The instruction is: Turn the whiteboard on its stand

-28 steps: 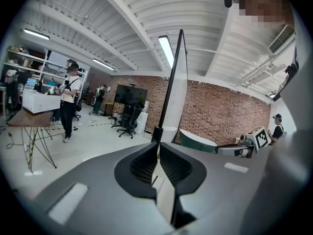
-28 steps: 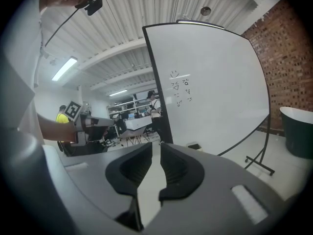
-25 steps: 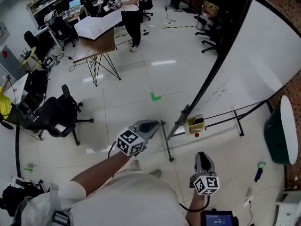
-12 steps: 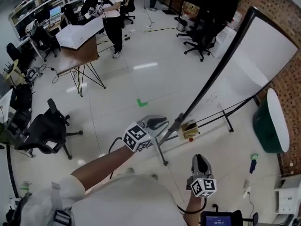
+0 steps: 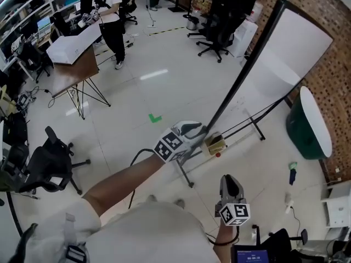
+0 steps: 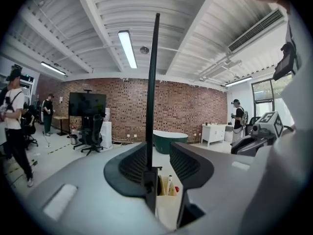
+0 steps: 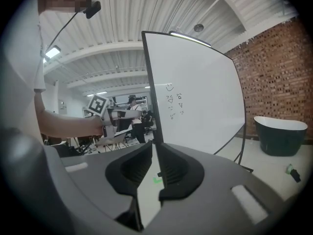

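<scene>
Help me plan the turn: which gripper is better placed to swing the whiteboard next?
Left. The left gripper has the whiteboard's black edge between its jaws, which have just been opening; it probably need only close. The right gripper hangs back near the person's body, shut, empty, off the board.

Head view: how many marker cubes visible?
2. One black-and-white cube on the left gripper by the whiteboard's black frame; a second cube on the right gripper, lower right. None seem hidden.

The whiteboard is white, its frame black.
</scene>
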Tool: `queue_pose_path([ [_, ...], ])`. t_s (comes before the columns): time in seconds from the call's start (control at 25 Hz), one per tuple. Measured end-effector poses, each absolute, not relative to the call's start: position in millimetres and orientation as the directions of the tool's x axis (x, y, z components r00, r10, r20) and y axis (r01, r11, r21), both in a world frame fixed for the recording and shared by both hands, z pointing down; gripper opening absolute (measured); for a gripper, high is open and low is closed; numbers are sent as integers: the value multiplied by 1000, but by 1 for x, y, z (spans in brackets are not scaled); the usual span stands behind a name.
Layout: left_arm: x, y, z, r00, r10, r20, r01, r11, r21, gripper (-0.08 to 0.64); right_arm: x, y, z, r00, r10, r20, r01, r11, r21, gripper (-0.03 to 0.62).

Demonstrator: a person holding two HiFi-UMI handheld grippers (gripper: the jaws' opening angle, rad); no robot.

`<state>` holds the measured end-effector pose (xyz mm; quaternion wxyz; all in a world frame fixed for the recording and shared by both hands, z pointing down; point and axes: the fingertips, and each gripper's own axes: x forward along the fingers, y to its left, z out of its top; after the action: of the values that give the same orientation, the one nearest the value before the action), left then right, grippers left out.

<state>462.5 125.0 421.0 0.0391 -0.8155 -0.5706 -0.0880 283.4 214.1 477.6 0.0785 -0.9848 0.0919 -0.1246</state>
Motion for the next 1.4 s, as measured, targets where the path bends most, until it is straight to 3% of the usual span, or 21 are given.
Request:
queue_pose_path([
  [0.56,494,170,468,350,872,341,927,-375,6,287,259,213,480,952,-180,247,-136,-973,-185,55],
  [1.4,516,186,529,379,797,470,892,-449,42,262,253,235,499,954,-191,233,-135,-962,-238,55],
])
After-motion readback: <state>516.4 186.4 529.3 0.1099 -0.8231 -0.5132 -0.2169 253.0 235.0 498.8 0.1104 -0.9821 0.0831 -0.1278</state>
